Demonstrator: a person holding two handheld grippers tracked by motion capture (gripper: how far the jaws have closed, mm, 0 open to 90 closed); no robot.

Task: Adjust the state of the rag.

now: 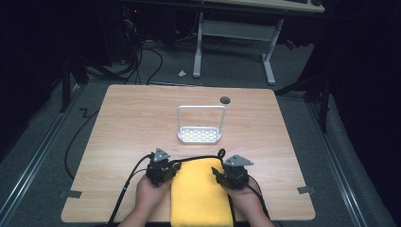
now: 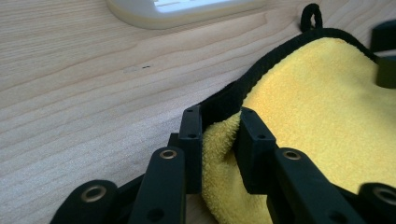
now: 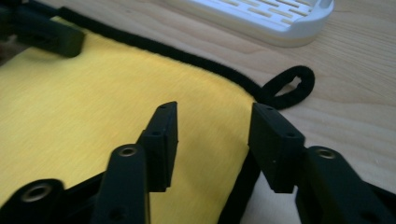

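In the high view, a soft, light yellow towel (image 1: 201, 196) is seen at the table's (image 1: 132, 118) 6 o'clock edge; its black hem is judged the best hold. In the left gripper view, the hem is pinched by the left gripper (image 2: 219, 135). In the right gripper view, the right gripper (image 3: 215, 135) is held spread over the towel's corner, a loop (image 3: 289, 86) at 2 o'clock.

A towel (image 1: 201, 194) lies on my desk (image 1: 127, 123) at the lower middle of the frame, reaching its near edge. My left hand-held gripper (image 1: 171, 171) sits at the towel's upper left corner, my right hand-held gripper (image 1: 218, 174) at its upper right. Above them, mid-frame, stands a rack (image 1: 199, 135).
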